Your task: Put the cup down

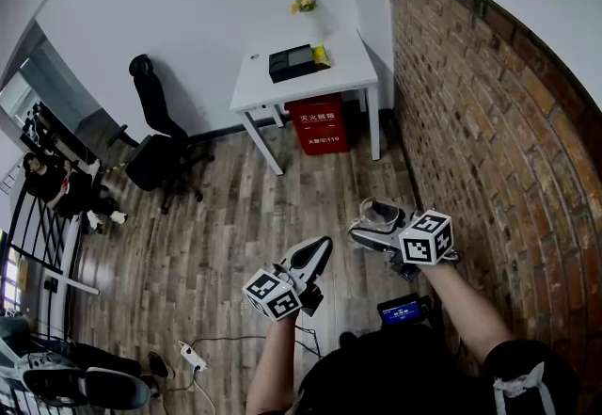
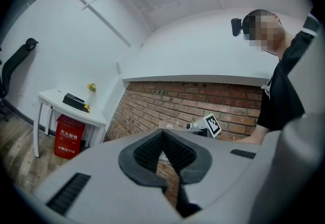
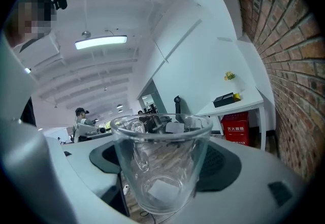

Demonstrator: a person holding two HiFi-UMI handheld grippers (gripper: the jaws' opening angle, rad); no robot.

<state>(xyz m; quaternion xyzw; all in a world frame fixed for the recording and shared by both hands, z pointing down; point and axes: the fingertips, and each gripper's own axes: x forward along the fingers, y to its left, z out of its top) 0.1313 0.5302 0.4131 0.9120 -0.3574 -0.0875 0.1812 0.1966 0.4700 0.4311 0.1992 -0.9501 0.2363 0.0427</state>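
The dark ribbed fingers (image 3: pixel 226 167) of the right gripper (image 3: pixel 162 159) are spread wide and closed on a clear glass cup (image 3: pixel 161 167). It is pinched by its side wall at the lower centre of the right gripper view. In the head view the cup (image 1: pixel 383 213) is seen right of centre, carried in the air above the wooden floor (image 1: pixel 235 215) and well apart from the white counter (image 1: pixel 353 71) at the upper middle of the frame. Nothing is under it yet.

The cup is judged to be rigid, light, smooth and breakable. Its tapered wall narrows toward the base, so a slip downward through the pads is possible if the squeeze is relaxed too soon. A hold across the wall below the rim, as taken now, is judged sound. What looks like a handle is made out through the glass at its left side.

The open mouth is pointed toward the top of the right gripper view and the base toward the bottom. The long axis therefore runs up and down the frame, across the line of the fingers. Since the room behind appears level, the cup is judged to be upright.

The left gripper (image 2: pixel 163 149) is seen at the lower centre of its own view with its fingers (image 2: pixel 144 152) brought together on nothing.
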